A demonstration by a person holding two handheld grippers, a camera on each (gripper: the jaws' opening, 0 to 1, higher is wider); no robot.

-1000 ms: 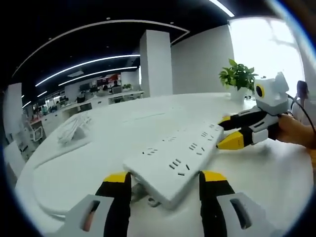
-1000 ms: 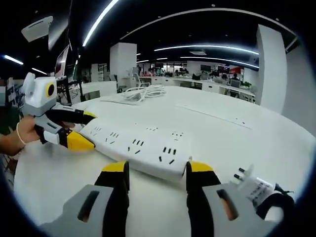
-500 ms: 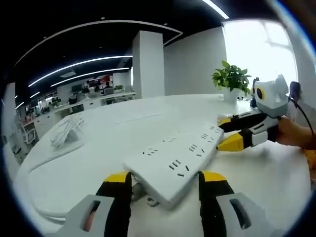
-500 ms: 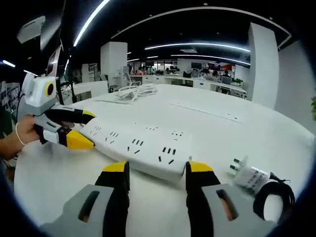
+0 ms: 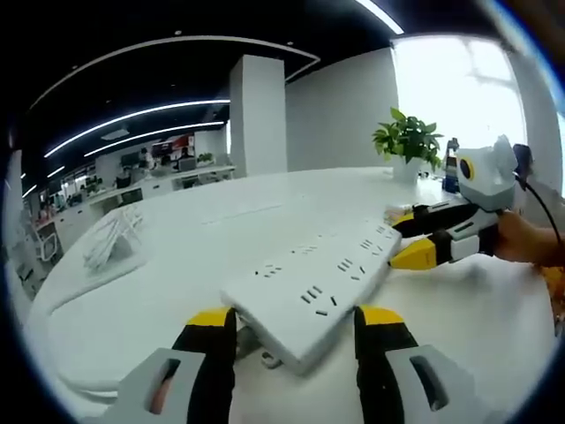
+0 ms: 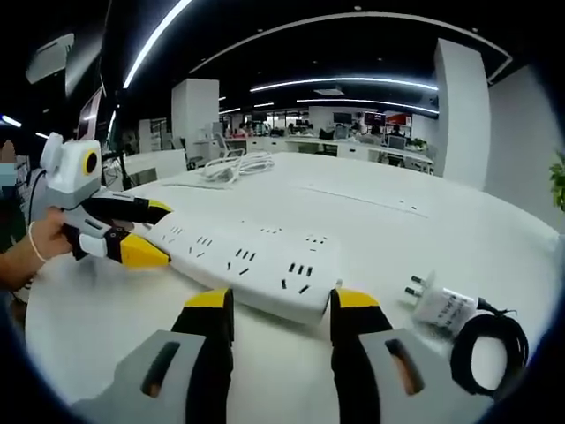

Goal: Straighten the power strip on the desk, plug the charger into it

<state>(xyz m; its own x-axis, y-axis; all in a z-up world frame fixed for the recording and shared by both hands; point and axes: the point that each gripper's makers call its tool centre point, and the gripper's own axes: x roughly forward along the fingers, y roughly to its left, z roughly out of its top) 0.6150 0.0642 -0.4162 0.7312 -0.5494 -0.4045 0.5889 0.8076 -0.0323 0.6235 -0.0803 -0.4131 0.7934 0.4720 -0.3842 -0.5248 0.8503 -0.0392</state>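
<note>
- White potted plant at far bench edge; pot white, foliage green; pot interior not readable.
- White power strip flat on white bench, several socket groups on top face, lying diagonally across both views.
- Left tongs spread, yellow tips either side of one end of power strip; contact unclear.
- Right tongs spread, straddling the opposite end; also seen in left gripper view, held by a hand.
- Left tongs seen in right gripper view, one jaw over the strip end, one beside it.
- White charger, prongs exposed, on bench just right of right tongs, black cable coiled beside it, apart from strip.
- White cable bundle further back on bench.
- Versus 1 s ago: strip and tongs unchanged relative to each other; view panned, charger more fully visible.
</note>
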